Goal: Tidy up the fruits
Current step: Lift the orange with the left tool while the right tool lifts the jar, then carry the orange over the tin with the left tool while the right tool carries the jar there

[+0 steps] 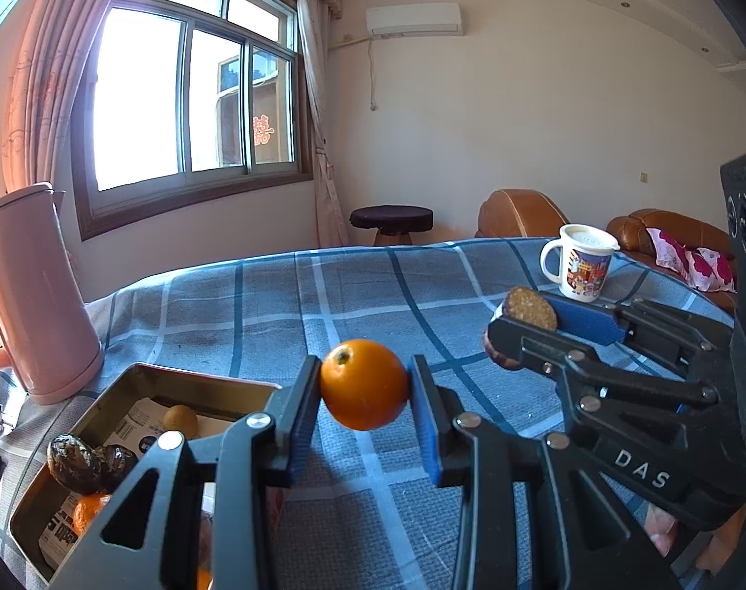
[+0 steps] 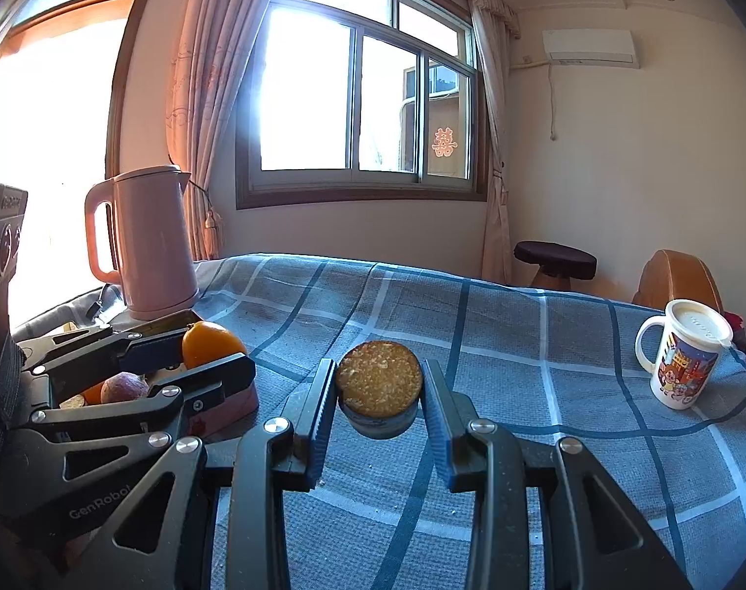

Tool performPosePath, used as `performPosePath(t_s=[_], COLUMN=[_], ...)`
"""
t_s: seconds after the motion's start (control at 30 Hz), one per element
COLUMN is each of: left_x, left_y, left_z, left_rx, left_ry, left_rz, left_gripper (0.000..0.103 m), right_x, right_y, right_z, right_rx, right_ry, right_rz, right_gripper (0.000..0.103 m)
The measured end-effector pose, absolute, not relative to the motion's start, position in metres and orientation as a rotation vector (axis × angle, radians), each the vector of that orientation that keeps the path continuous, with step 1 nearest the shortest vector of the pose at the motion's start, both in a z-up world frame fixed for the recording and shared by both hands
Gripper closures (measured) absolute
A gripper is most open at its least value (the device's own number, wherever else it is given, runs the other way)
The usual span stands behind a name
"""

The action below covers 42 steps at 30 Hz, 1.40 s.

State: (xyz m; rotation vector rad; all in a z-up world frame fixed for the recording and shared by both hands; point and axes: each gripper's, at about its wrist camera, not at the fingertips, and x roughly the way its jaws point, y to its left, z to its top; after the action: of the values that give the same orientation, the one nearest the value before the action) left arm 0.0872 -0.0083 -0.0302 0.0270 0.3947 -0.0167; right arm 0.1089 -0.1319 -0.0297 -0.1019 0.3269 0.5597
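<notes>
Left gripper clamps orange mid-frame, above cloth, beside tin box lower left. Orange round, smooth, may slip; pinch middle. Right gripper clamps flat crumbly round thing.

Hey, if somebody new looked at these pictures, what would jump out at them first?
The left gripper pinching a bright orange above the blue plaid tablecloth. Next, the right gripper clamping a round crumbly-topped snack. A pink kettle stands by the sunlit window, beside an open tin of fruit.
</notes>
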Motion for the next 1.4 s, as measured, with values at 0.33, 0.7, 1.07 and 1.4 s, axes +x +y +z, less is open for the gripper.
performPosePath(t_s=[0.33, 0.7, 1.07, 1.4], left_x=[0.081, 0.070, 0.059, 0.049], left_y=[-0.007, 0.001, 0.013, 0.026], left_z=[-0.031, -0.031, -0.032, -0.031], left_rx=[0.020, 0.008, -0.008, -0.021], left_ry=[0.398, 0.405, 0.407, 0.405], left_rz=[-0.036, -0.055, -0.054, -0.040], left_gripper=[0.066, 0.066, 0.066, 0.066], right_x=[0.102, 0.094, 0.082, 0.074], right_y=[-0.132, -0.121, -0.107, -0.095], right_z=[-0.029, -0.029, -0.031, -0.029], right_rx=[-0.101, -0.140, -0.164, -0.178], right_ry=[0.323, 0.331, 0.335, 0.326], right_rz=[0.575, 0.589, 0.617, 0.647], right_gripper=[0.067, 0.067, 0.067, 0.067])
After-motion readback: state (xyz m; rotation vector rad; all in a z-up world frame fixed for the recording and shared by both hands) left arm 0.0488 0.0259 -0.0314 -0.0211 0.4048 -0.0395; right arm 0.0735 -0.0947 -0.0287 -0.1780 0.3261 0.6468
